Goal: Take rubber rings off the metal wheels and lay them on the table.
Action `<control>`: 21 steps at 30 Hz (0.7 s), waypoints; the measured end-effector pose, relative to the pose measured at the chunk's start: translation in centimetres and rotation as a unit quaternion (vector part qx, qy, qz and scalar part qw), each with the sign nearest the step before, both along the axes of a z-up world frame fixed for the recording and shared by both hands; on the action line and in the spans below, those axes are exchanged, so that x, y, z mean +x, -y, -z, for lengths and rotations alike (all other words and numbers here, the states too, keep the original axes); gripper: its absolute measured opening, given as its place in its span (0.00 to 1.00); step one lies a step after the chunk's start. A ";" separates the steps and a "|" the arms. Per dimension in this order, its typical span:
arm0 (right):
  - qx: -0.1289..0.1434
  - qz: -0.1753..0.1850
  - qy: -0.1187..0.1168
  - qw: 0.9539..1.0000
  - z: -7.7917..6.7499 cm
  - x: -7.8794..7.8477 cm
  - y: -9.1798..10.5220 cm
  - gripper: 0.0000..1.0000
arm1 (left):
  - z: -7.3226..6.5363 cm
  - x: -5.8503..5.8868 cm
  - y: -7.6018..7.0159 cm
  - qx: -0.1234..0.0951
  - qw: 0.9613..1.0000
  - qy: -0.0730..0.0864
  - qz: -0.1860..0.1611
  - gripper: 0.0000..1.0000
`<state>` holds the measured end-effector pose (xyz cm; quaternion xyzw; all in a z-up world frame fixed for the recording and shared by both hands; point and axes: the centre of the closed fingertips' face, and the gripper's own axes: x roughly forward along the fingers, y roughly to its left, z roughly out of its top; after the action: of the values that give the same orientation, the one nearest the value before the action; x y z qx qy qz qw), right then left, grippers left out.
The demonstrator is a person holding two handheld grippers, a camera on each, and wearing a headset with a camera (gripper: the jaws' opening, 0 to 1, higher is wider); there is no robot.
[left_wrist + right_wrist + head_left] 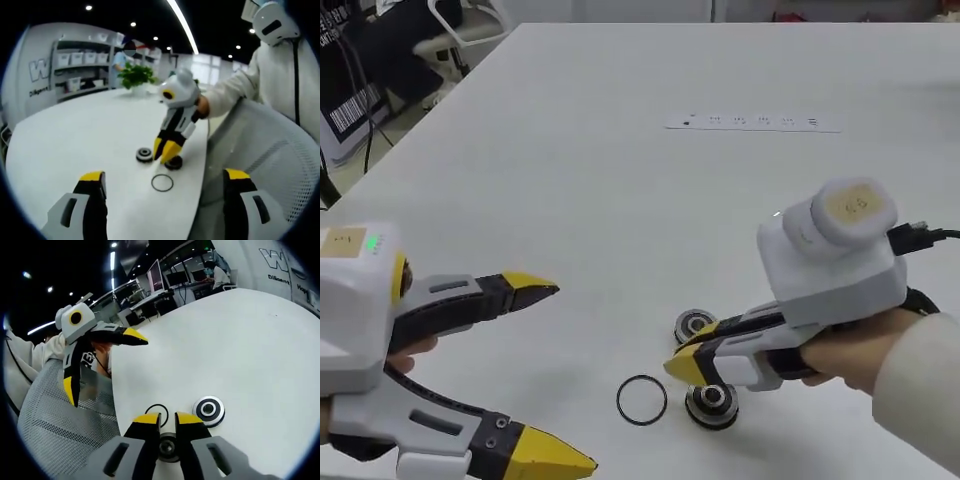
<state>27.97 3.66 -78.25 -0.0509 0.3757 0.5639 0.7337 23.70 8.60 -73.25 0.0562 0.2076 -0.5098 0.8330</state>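
Head view: open tabletop [620, 200] beyond ring [641, 400]

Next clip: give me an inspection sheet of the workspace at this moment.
Surface: white table, looks clean.
Job's things: two metal wheels, far wheel and near wheel; one rubber ring lying loose beside the near wheel.
Clutter: printed strip farther back on the table.
Grippers: left gripper wide open, holding nothing; right gripper jaws nearly together over the near wheel, grip unclear.
Cables: black cable trailing from the right gripper.
Surroundings: chair, shelves, plant.
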 end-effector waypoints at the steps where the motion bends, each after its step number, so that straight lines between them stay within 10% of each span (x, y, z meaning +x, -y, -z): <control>1: 0.004 0.004 0.002 1.000 -0.3 0.2 0.2 0.09 | 0.0 0.0 0.0 0.000 1.000 -0.001 0.000 0.99; 21: 0.030 0.066 0.026 0.997 -2.8 2.1 5.4 0.17 | 0.3 -0.2 0.4 0.004 1.000 -0.008 0.005 0.97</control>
<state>30.07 -1.77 -75.50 -0.0189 0.3420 0.5235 0.7801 23.50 8.24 -73.53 0.0571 0.2158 -0.5139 0.8283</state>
